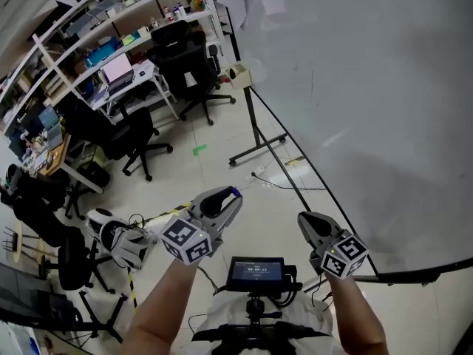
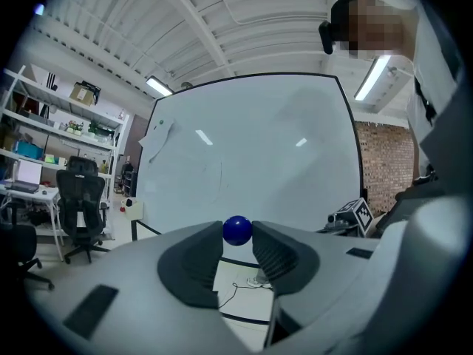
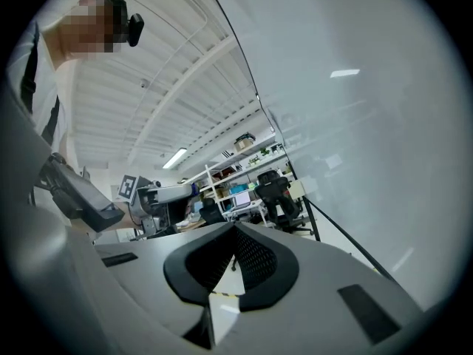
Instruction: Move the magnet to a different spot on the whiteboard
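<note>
A small round blue magnet (image 2: 237, 230) is pinched between the tips of my left gripper (image 2: 237, 233), which is shut on it. In the head view the magnet (image 1: 235, 191) shows as a blue dot at the tip of the left gripper (image 1: 232, 194), held low and away from the whiteboard (image 1: 369, 109). The big whiteboard (image 2: 251, 161) stands ahead of the left gripper, with faint marks and no other magnet visible. My right gripper (image 1: 304, 220) hovers near the board's lower edge. Its jaws meet at the tips (image 3: 235, 229) with nothing between them.
The whiteboard stands on a black frame with legs (image 1: 259, 135) and cables on the floor (image 1: 284, 176). Black office chairs (image 1: 188, 69), a desk and shelves (image 1: 111, 21) fill the left. A small screen (image 1: 256, 271) sits at the person's chest.
</note>
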`<state>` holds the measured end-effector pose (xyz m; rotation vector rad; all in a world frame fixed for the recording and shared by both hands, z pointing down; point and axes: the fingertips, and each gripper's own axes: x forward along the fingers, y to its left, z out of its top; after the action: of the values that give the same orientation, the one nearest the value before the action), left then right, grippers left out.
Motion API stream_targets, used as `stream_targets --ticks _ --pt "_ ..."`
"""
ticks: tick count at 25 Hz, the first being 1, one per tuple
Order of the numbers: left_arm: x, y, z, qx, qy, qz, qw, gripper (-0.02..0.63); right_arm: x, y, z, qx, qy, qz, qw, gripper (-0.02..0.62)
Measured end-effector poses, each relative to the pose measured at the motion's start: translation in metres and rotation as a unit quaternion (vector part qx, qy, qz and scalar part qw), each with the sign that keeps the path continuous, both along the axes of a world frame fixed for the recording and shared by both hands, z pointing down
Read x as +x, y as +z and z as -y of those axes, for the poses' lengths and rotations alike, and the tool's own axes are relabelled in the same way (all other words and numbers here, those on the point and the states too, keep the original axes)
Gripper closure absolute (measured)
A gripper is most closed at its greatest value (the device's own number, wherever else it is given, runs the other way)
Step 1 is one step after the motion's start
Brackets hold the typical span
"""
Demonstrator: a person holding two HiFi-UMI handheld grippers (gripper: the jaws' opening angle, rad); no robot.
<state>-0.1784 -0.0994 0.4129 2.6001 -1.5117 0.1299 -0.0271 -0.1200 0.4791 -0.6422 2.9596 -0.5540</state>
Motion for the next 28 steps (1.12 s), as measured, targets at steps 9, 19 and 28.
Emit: stream_targets --ticks 9,19,28 --pt "-0.109 0.023 -0.015 -0.012 0.006 -0.026 0.9996 0.451 -0.1 -0.015 -0.002 0.014 0.013 -0.009 1.0 0.565" --pt "-0.19 0.049 -0.018 -0.025 0.027 -0.042 0.9984 0.451 -0.18 -0.017 0.0 0.012 0.036 -0.013 0.999 0.565" --pt "-0.238 0.063 -0.029 -0.024 0.069 -0.045 0.9963 0.449 -0.235 -0.007 -0.01 0.014 0.061 -0.027 0.998 0.565"
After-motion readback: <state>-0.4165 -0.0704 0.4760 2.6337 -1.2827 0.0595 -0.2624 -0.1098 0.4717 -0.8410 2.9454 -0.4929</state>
